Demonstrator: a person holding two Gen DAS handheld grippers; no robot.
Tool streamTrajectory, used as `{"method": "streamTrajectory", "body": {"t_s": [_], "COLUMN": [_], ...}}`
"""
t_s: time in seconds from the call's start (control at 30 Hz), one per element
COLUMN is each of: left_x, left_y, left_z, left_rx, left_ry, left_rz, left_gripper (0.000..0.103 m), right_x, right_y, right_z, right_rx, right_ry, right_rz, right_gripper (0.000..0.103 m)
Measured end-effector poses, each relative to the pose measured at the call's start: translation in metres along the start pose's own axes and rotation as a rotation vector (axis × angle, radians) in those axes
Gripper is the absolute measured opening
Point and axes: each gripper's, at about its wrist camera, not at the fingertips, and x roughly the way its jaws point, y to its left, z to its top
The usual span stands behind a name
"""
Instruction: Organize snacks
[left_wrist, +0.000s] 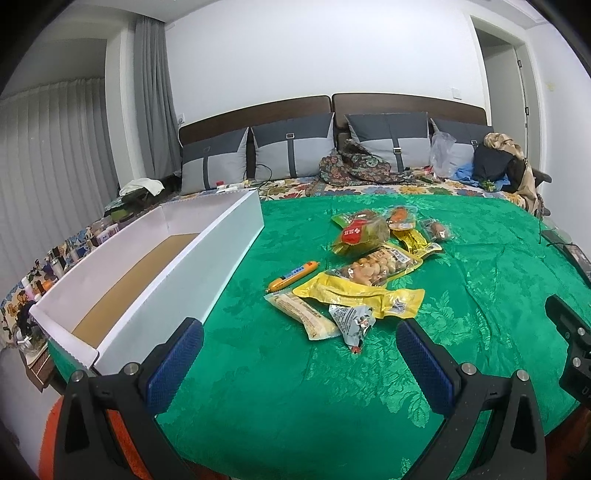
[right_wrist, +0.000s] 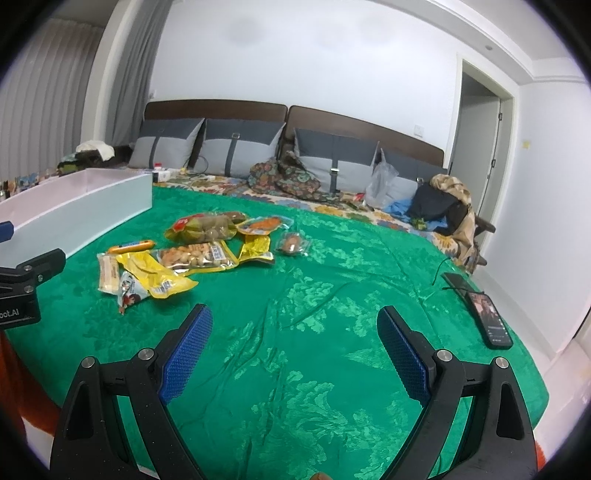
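Left gripper (left_wrist: 299, 354): fingers spread wide, blue pads (left_wrist: 173, 365) bare, nothing between them; it hangs over the green bedspread (left_wrist: 332, 406), near its front edge. Right gripper (right_wrist: 295, 347): likewise spread wide and empty, over a wrinkled bare stretch of the same bedspread. Landmark for all that follows: the snack pile (left_wrist: 362, 273), a loose heap on the bedspread just beyond the left gripper. Pile contents, near to far: a pale bar in clear wrap (left_wrist: 303, 314) and a small silver packet (left_wrist: 352, 321) at the front, a yellow packet (left_wrist: 362, 295) overlapping both, an orange sausage stick (left_wrist: 293, 280) at the left edge, a clear bag of nuts (left_wrist: 373, 267) in the middle, a green bag with a red label (left_wrist: 360, 234) behind it. A small clear pack with something brown inside (right_wrist: 291, 243) lies apart, just right of the pile. Left of the pile, a long white box (left_wrist: 236, 236) with a brown floor, open top, nothing inside. Well right of the pile, a phone (right_wrist: 489, 319) with its screen lit, near the bedspread's edge. Beyond the pile: floral sheet, four grey pillows (left_wrist: 291, 147) against a dark headboard (left_wrist: 406, 103), heaped clothes (left_wrist: 354, 166), a plastic bag. White wall, grey curtains (left_wrist: 151, 92) far left, open doorway (right_wrist: 476, 136) far right.
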Motion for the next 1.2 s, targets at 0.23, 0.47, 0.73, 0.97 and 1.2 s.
{"method": "streamTrajectory", "body": {"t_s": [0.23,0.47,0.73,0.97,1.2], "left_x": [-0.0011,0.0,0.0012,0.0034,0.0042], "left_y": [-0.0024,-0.0056,-0.006,-0.0077,-0.009], "left_z": [-0.0017,-0.004,-0.0042,-0.0056,-0.0058], "left_rx": [0.013,0.03,0.03,0.038,0.036], "left_ry": [0.001,0.001,0.002,0.005,0.006], "left_rz": [-0.002,0.004,0.004,0.003,0.004], "left_gripper": [0.103,0.103,0.103,0.103,0.103], "right_x": [0.0002,0.003,0.0016,0.0023,0.0027], "right_y": [0.0001,0.0005,-0.0002,-0.0004,0.0007], "right_z": [-0.0009,-0.0041,-0.0043,-0.0049,-0.0049], "right_rx": [0.004,0.004,0.005,0.005,0.005], "right_ry": [0.005,0.017,0.012,0.015,0.014], "right_rz": [0.002,0.014,0.021,0.024,0.026], "right_gripper": [0.093,0.093,0.093,0.093,0.093]}}
